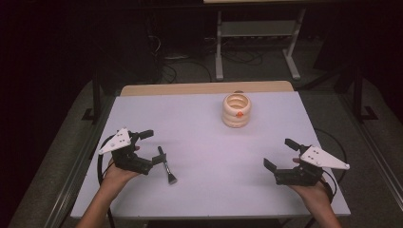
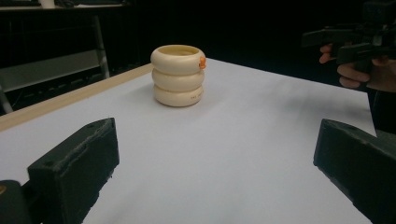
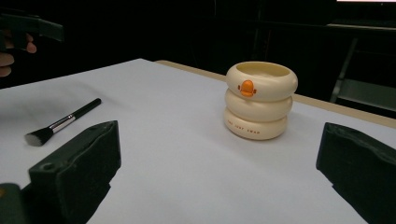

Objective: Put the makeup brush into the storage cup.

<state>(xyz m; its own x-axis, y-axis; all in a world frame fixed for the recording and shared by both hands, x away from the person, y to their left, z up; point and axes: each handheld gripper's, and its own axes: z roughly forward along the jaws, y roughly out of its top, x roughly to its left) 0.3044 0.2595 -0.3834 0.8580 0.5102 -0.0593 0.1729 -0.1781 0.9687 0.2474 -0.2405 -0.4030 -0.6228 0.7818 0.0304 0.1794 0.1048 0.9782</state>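
Observation:
A cream cup shaped like three stacked rings (image 1: 236, 110), with a small orange mark on its side, stands upright at the back of the white table (image 1: 204, 142). A black-handled makeup brush (image 1: 166, 166) lies flat at the front left, bristles toward the person. My left gripper (image 1: 153, 147) is open and empty just left of the brush, its near jaw close to the handle. My right gripper (image 1: 279, 153) is open and empty at the front right. The cup (image 2: 178, 75) stands ahead in the left gripper view. The right gripper view shows the cup (image 3: 260, 100) and the brush (image 3: 60, 122).
A wooden strip (image 1: 204, 88) runs along the table's far edge. Beyond it stand the white legs of another table (image 1: 219, 47), with cables on the dark floor. Broad bare tabletop lies between the two grippers and the cup.

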